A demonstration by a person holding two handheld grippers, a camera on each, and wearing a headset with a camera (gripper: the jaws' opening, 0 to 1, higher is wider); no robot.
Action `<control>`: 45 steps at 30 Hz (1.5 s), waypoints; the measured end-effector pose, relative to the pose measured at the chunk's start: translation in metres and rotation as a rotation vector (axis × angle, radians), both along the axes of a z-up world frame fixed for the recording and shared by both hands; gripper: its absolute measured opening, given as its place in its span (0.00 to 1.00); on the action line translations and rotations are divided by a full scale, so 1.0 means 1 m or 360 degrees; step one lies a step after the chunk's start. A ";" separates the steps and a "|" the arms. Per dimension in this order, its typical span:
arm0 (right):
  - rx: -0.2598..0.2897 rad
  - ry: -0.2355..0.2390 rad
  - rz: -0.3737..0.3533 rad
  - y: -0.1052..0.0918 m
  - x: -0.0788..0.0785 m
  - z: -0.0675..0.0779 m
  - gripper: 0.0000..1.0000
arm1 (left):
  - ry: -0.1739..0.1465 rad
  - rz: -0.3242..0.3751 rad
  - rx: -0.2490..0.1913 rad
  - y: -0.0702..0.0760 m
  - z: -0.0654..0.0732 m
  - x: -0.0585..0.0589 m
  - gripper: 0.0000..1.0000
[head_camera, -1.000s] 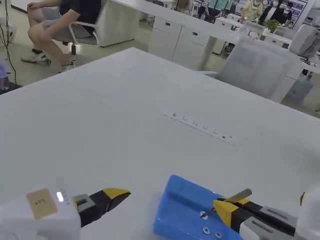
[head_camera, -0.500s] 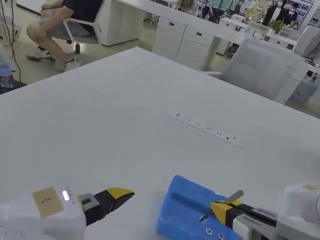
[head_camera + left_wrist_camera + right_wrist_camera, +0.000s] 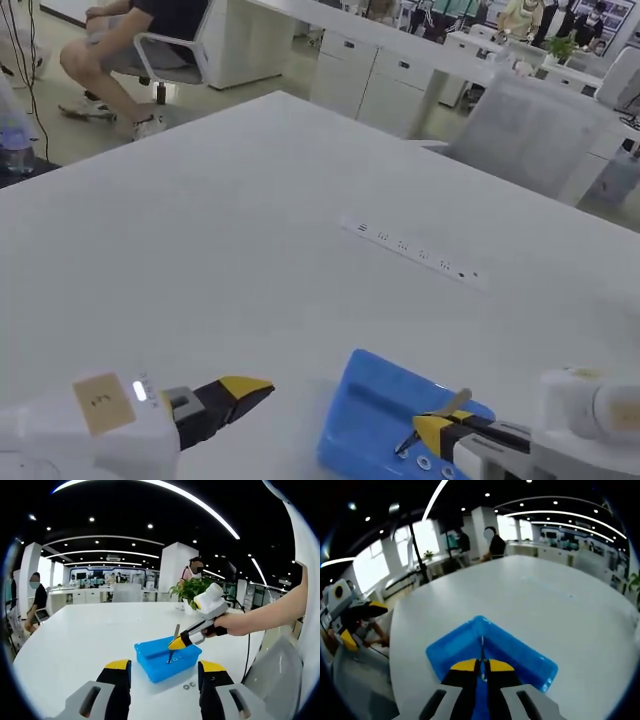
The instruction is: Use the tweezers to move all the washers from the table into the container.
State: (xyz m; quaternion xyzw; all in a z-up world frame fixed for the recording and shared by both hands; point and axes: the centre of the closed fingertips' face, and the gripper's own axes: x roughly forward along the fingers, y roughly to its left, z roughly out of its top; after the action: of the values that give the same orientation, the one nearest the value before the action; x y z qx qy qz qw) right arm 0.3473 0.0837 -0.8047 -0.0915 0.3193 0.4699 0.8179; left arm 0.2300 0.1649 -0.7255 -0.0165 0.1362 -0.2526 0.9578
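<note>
Tweezers (image 3: 482,649), tips blurred, sit pinched in right hand-held gripper (image 3: 481,666); left hand-held gripper (image 3: 165,666) spread.

Your head view looks forward and down from the near edge of the desk (image 3: 250,220), with the blue container (image 3: 375,405) close at the bottom. Your left gripper view sits low over the desk, a little back, facing the container side-on with the right gripper (image 3: 176,642) above it. Your right gripper view hangs close over the container, looking along the pinched tweezers (image 3: 482,652) toward the far edge, the left gripper (image 3: 362,624) at its left. All three share the container.
</note>
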 end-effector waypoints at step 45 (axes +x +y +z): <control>0.0126 -0.0060 0.0150 -0.004 -0.066 0.042 0.03 | 0.0054 -0.0063 0.0054 -0.005 -0.009 -0.003 0.47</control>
State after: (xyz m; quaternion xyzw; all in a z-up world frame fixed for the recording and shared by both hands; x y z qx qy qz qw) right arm 0.2809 0.0796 -0.7623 -0.0830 0.2803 0.5184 0.8036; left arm 0.2272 0.1595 -0.7345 -0.0018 0.1569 -0.2689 0.9503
